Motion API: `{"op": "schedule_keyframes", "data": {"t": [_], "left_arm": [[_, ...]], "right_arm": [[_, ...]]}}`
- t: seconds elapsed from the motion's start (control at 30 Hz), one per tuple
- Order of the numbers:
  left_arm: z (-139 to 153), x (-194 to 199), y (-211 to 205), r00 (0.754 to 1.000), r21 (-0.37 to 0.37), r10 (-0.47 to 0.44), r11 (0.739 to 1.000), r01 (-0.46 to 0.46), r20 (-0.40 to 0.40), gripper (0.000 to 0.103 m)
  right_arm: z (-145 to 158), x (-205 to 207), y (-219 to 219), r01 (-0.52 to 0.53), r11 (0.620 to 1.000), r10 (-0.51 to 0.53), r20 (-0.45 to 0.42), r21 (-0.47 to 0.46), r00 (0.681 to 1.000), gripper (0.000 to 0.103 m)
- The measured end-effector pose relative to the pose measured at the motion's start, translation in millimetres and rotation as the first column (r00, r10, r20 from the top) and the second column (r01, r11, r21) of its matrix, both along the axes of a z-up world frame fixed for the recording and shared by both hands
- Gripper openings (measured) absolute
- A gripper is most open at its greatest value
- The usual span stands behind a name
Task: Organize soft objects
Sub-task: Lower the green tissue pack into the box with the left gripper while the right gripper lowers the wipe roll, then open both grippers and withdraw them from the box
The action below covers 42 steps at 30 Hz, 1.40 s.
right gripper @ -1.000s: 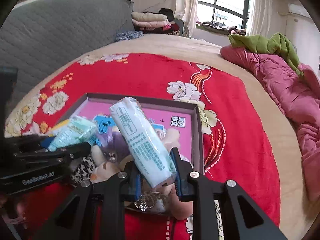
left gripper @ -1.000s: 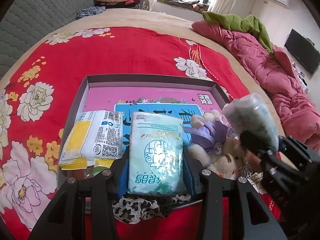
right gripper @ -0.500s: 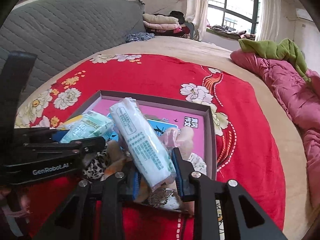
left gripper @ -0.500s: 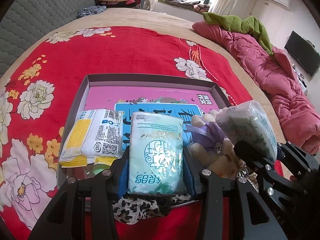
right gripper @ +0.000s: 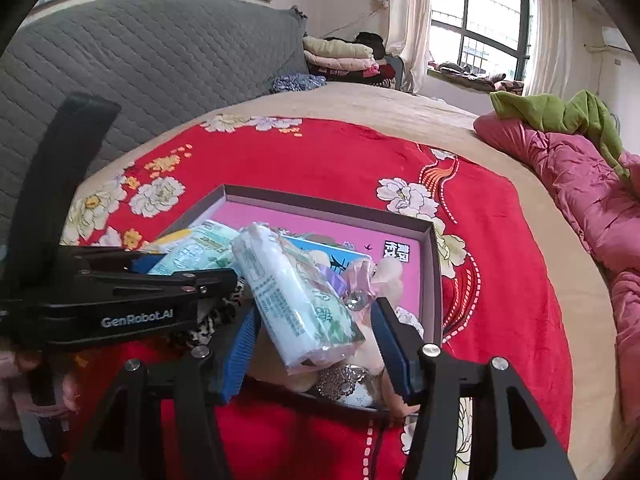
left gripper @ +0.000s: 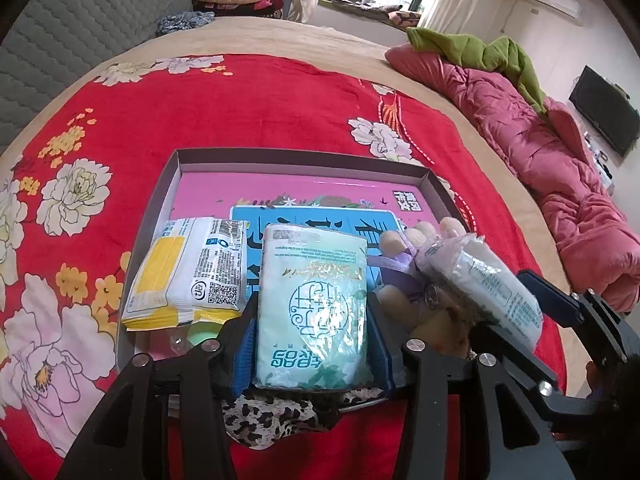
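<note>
Bedroom: red floral blanket [left gripper: 256, 112] covering bed, grey quilted headboard [right gripper: 152, 80] upper left, pink quilt [left gripper: 560, 168] lying right. Shallow box [left gripper: 296, 158] sitting mid-frame. Left gripper [left gripper: 312, 344] opening, green tissue pack [left gripper: 312, 308] between pads. Right gripper [right gripper: 316, 344] opening wide, white tissue pack [right gripper: 296, 300] lying loose between fingers, over box's near right corner.

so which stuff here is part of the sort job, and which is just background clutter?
Job:
- green tissue pack between left gripper pads
- white tissue pack between right gripper pads, jaws opening
- yellow wipes pack
- plush toy
- box

Clutter:
- pink quilt
- green blanket
- folded clothes
</note>
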<state>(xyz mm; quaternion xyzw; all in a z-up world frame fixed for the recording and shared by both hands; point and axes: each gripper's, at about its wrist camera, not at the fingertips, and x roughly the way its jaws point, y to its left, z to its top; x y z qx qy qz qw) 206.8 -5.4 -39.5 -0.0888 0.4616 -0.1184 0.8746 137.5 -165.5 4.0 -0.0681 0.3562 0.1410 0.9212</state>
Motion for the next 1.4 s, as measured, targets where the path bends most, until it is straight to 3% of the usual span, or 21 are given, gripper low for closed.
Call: {"op": "schedule_keyframes", "data": {"t": [0.1,0.27,0.6,0.8,1.1,1.4], "left_arm": [[1,-1,0,1.0,-0.011,0.002,1.0,-0.002,0.003,0.068],[13,-10,3,0.999,-0.016,0.021,1.0,-0.021,0.04,0.074],[48,-43,26,0.991,-0.04,0.063,0.997,-0.059,0.119,0.076],[44,-50,33,0.992,-0.043,0.078,0.996,-0.074,0.102,0.076],[42,-87,26,0.987,0.026,0.073,0.997,-0.078,0.14,0.079],[38,-126,20,0.981,0.092,0.103,0.989,-0.12,0.167,0.079]], "right_arm": [[5,-5,-6,0.007,1.0,-0.008,0.026,0.027,1.0,0.065],[10,-9,-13,0.014,0.999,-0.015,0.033,0.044,0.999,0.065],[25,-15,-20,0.026,0.998,-0.03,0.065,0.06,0.997,0.067],[2,-10,-15,0.035,0.999,-0.035,0.014,0.025,0.999,0.068],[13,-49,-22,0.009,0.997,-0.011,0.037,0.072,0.999,0.069],[-1,-73,-23,0.106,0.983,-0.099,-0.053,0.152,0.994,0.073]]}}
